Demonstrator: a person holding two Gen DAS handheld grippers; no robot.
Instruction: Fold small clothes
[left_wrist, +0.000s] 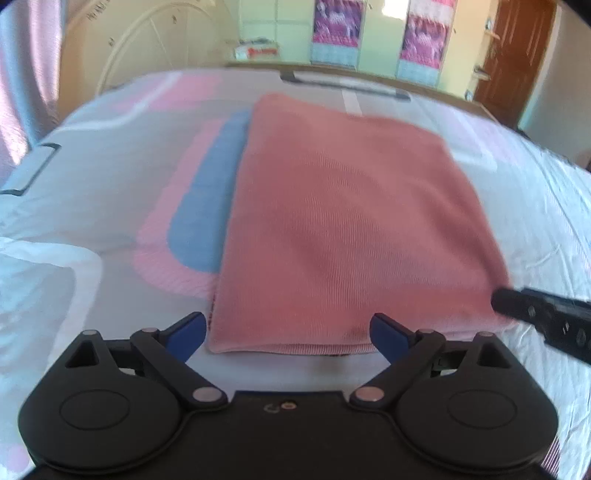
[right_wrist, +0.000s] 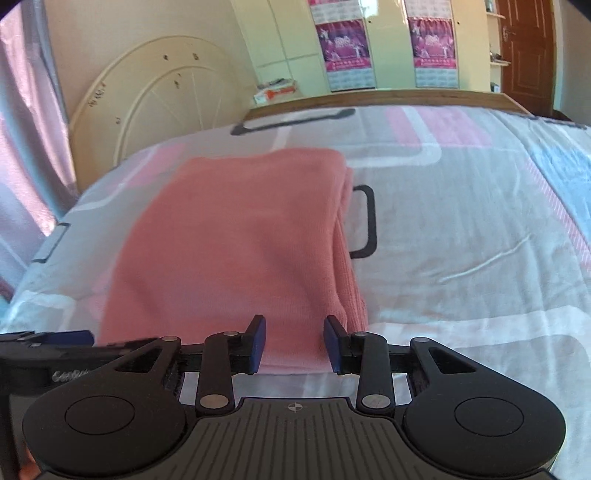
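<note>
Where a bed (left_wrist: 110, 177) fills most of both views, its cover shows pale grey, pink, blue and white blocks with dark outlined shapes. Behind it a cream arched headboard (right_wrist: 147, 92) leans by a pale wall, and a green wardrobe (right_wrist: 295, 37) carries two purple posters. A brown door (right_wrist: 524, 51) stands at the far right.

On the cover lies a pink knit garment (left_wrist: 343, 221), folded into a flat rectangle, its near hem just ahead of both grippers.

The left gripper (left_wrist: 288, 332) hovers at the near edge of the garment with its blue pads spread wide; the hem sits between them, and the pads are clear of the cloth. The right gripper (right_wrist: 294, 343) has its jaws partly parted, a narrow gap, with the garment's near right corner in that gap; the pads do not appear to pinch it.

No container appears in either view.

Only the left view shows the blue and pink oval print (left_wrist: 192, 214) on the cover beside the garment's left edge. Only the right view shows the stacked layers along the garment's right edge and a black bracket-shaped print (right_wrist: 365, 221) beside it. Each view catches the tip of the other gripper at its edge.
</note>
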